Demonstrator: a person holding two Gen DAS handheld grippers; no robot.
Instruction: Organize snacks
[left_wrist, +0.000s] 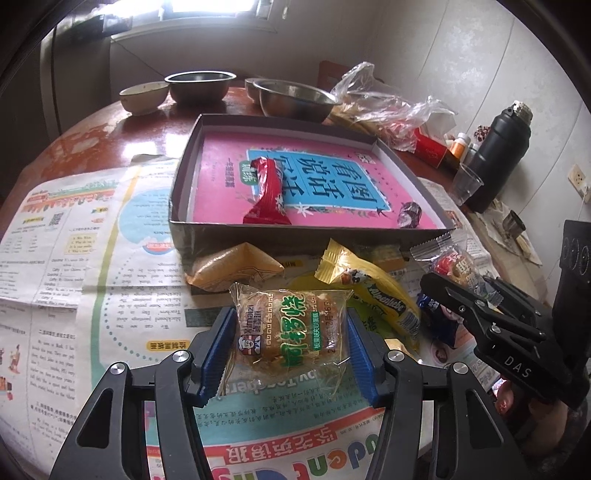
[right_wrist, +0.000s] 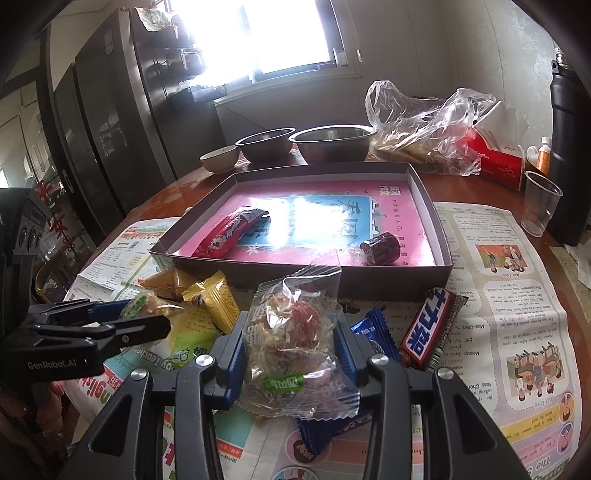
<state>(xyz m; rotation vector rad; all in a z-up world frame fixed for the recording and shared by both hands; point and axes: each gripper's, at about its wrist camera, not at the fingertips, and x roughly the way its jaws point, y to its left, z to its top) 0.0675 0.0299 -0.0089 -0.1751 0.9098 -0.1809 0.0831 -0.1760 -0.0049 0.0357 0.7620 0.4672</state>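
Left gripper (left_wrist: 291, 334) pitched down toward the table, blue pads clamped on both sides of a cake pack (left_wrist: 291, 325) with green lettering. Pack sits between the jaws, above the newspaper (left_wrist: 92, 295); whether it touches the paper I cannot tell.

Right gripper (right_wrist: 291, 354) also pitched down, pads pressed against a clear snack bag (right_wrist: 295, 343) that stands up between them. In the left view this gripper comes in from 4 o'clock, a fingernail showing under its body.

Box (left_wrist: 177, 192): shallow, grey-walled, at 12 o'clock of both grippers, lined with a pink and blue printed sheet. Inside: a red bar (left_wrist: 267, 195) lying left of centre, and a dark foil candy (right_wrist: 382, 249) near the front right corner. The two are well apart.

Loose on the newspaper, just outside the box's near wall: an orange pack (left_wrist: 236, 267), a yellow pack (left_wrist: 373, 291), a Snickers (right_wrist: 430, 328) at 3 o'clock of the right gripper, blue packs (right_wrist: 373, 325) beside it.

Behind the box at 12 o'clock: steel bowls (right_wrist: 332, 142), a ceramic bowl (right_wrist: 219, 157). At 1 o'clock a plastic bag (right_wrist: 424, 122); at 2 o'clock a clear cup (right_wrist: 539, 206).
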